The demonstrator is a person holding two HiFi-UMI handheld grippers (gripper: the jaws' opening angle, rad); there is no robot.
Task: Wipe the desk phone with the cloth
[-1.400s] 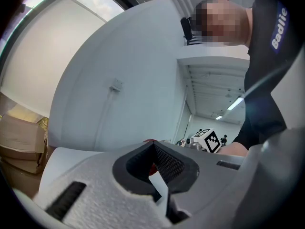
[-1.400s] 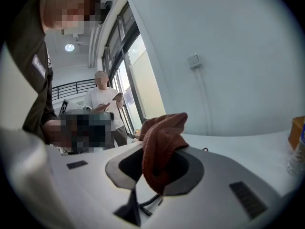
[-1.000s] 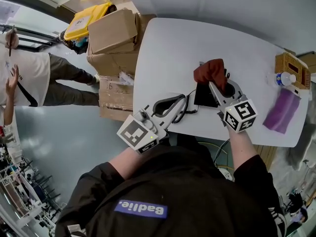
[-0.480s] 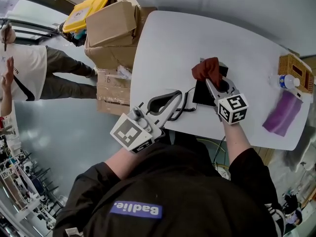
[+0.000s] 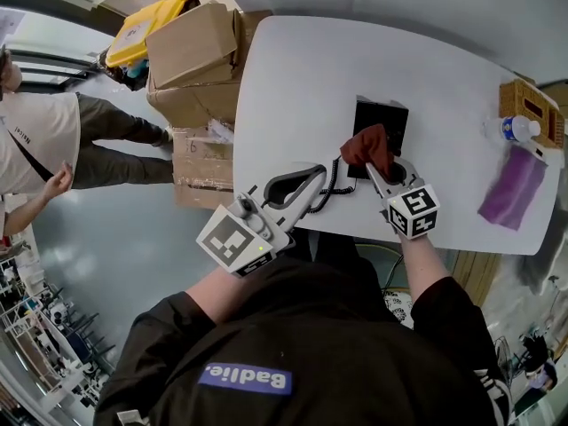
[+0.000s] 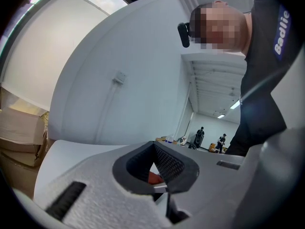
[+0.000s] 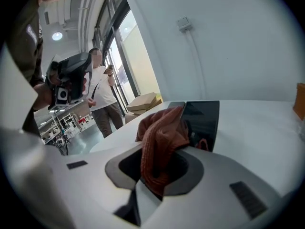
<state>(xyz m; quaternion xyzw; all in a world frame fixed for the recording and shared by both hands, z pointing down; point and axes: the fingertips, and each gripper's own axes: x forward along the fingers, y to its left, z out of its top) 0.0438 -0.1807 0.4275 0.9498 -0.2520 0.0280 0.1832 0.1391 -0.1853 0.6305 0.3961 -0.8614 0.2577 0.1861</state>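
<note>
Right gripper [image 5: 382, 172]: jaws pinching the red-brown cloth [image 7: 159, 137].
Cloth: bunched against the near edge of the black desk phone [image 7: 202, 120], on the white desk [image 5: 293, 87].
Left gripper [image 6: 155, 149]: jaws pressed together, beside the coiled cord [image 5: 334, 183], apart from the phone.

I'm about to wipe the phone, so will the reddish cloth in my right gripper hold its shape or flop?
Probably floppy: the cloth bunches and droops out of the right gripper. Its knitted-looking weave suggests it is light and should grip rather than slide on the glossy desk phone.
</note>
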